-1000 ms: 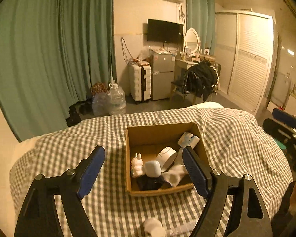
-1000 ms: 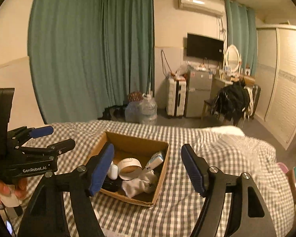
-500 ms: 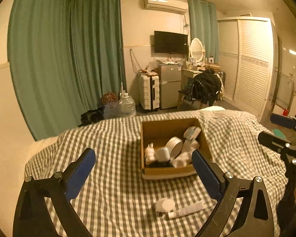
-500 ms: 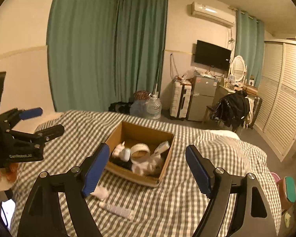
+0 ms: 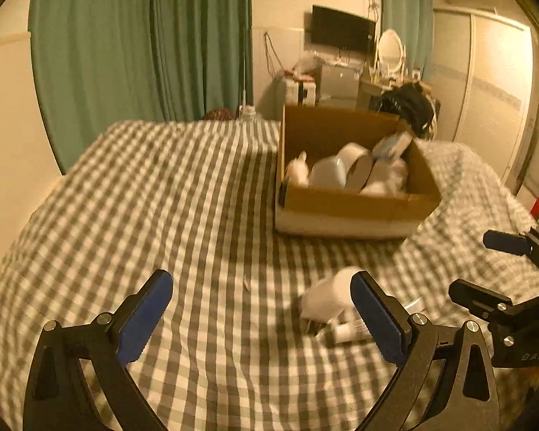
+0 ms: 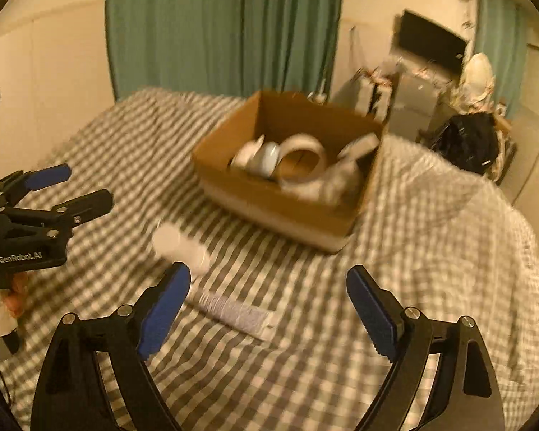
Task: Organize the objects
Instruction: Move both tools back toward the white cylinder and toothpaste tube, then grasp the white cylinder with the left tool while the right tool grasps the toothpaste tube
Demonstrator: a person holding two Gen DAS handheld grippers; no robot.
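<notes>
Both tongs sit lower over the bed than a second ago; the box looms larger.

Left wrist view: left tongs [image 5: 260, 309] spread wide, empty, above the checked bedspread [image 5: 183, 194]. Cardboard box [image 5: 352, 212] at 1 o'clock, holding a tape roll [image 5: 357, 167]. Blurred white bottle [image 5: 327, 298] at 4 o'clock. Green curtains [image 5: 143, 43] behind.

Right wrist view: right tongs [image 6: 267, 309] still opening, empty. White tube [image 6: 233, 310] between them on the bedspread; box at 12 o'clock.
</notes>
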